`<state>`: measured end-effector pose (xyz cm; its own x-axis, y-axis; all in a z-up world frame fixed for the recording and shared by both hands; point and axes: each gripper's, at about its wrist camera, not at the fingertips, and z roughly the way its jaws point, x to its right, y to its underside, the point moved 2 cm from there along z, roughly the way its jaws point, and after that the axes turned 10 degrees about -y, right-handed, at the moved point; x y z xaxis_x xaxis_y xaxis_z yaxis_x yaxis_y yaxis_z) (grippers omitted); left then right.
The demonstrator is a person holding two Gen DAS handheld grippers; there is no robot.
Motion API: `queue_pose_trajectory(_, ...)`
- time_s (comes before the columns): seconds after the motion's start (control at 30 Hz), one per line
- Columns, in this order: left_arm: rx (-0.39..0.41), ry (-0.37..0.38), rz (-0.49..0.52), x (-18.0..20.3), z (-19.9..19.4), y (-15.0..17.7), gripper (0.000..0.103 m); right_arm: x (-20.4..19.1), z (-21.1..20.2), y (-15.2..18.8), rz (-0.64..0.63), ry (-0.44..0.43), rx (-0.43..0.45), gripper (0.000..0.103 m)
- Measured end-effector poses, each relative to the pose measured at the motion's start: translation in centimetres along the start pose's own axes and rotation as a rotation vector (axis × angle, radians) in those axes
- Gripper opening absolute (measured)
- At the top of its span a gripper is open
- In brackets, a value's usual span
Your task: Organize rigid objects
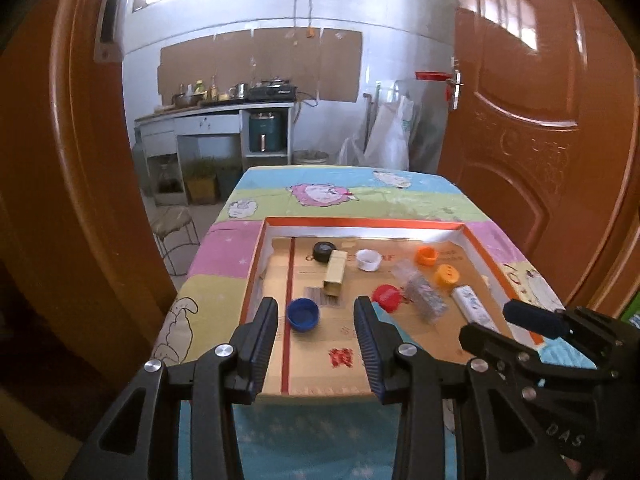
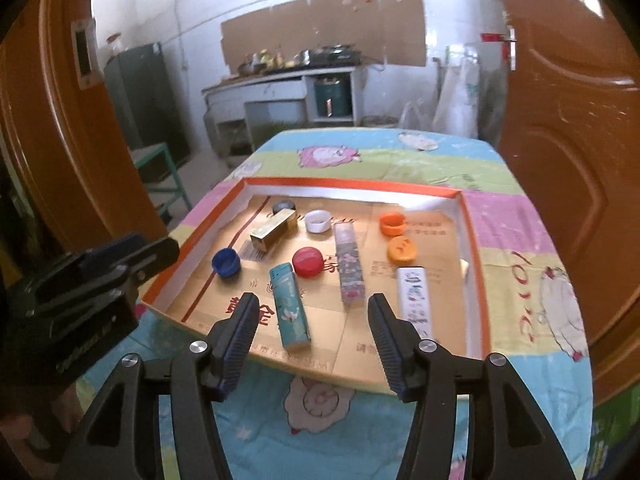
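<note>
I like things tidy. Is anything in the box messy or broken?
Nothing looks broken or spilled. The caps and boxes just lie scattered at mixed angles in the tray; the gold box leans against the black tape roll.

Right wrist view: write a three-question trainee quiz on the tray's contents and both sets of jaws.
1. True or false: the right gripper holds the teal lighter.
2. Which cap lies nearest the left gripper: A red cap, B blue cap, C white cap?
3. Fill in: orange caps in the tray number ____.

Key: 1 false; 2 B; 3 two.
</note>
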<state>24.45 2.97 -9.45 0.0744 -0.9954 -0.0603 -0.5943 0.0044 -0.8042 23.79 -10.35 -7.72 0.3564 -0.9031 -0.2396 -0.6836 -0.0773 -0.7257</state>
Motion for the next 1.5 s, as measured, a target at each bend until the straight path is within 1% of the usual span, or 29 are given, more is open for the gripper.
queue_pose_trajectory(0.1, 0.012, 0.000, 0.004, 0.2, -1.5, 0.4, 0.039, -0.4, -1.4, 0.4, 0.009, 0.017, 0.023, 0.058)
queue_pose_trajectory(0.27, 0.054, -0.027, 0.011, 0.4, -4.2, 0.9, 0.039, -1.3, -3.8, 1.0, 0.008, 0.035, 0.061, 0.058)
queue_pose_trajectory(0.33, 0.065, -0.004, 0.006, 0.5, -5.4, 1.1, 0.039, -1.7, -4.8, 1.3, 0.009, 0.044, 0.078, 0.058)
queue_pose_trajectory(0.43, 0.063, 0.050, -0.003, 0.8, -7.0, 1.4, 0.039, -2.2, -6.8, 1.7, 0.012, 0.056, 0.117, 0.058)
queue_pose_trajectory(0.67, 0.092, 0.078, -0.026, 1.4, -10.7, 2.1, 0.039, -3.5, -11.4, 2.7, 0.010, 0.095, 0.207, 0.058)
queue_pose_trajectory(0.77, 0.114, 0.063, -0.025, 1.5, -12.3, 2.3, 0.039, -4.3, -13.1, 3.3, 0.006, 0.112, 0.230, 0.058)
queue_pose_trajectory(0.87, 0.136, 0.024, -0.031, 1.5, -14.0, 2.7, 0.039, -5.0, -14.3, 3.9, 0.001, 0.127, 0.247, 0.058)
queue_pose_trajectory(0.97, 0.147, 0.000, -0.035, 1.4, -15.3, 3.0, 0.039, -5.6, -15.4, 4.5, -0.003, 0.144, 0.263, 0.058)
queue_pose_trajectory(1.07, 0.166, -0.043, -0.038, 1.3, -16.6, 3.2, 0.039, -6.2, -16.5, 5.1, -0.002, 0.156, 0.282, 0.058)
queue_pose_trajectory(1.3, 0.200, -0.050, -0.032, 1.3, -18.5, 3.7, 0.039, -7.3, -18.4, 6.0, -0.015, 0.163, 0.309, 0.058)
queue_pose_trajectory(1.5, 0.178, -0.036, -0.029, 1.3, -19.5, 4.6, 0.039, -7.9, -19.6, 7.1, -0.025, 0.180, 0.307, 0.058)
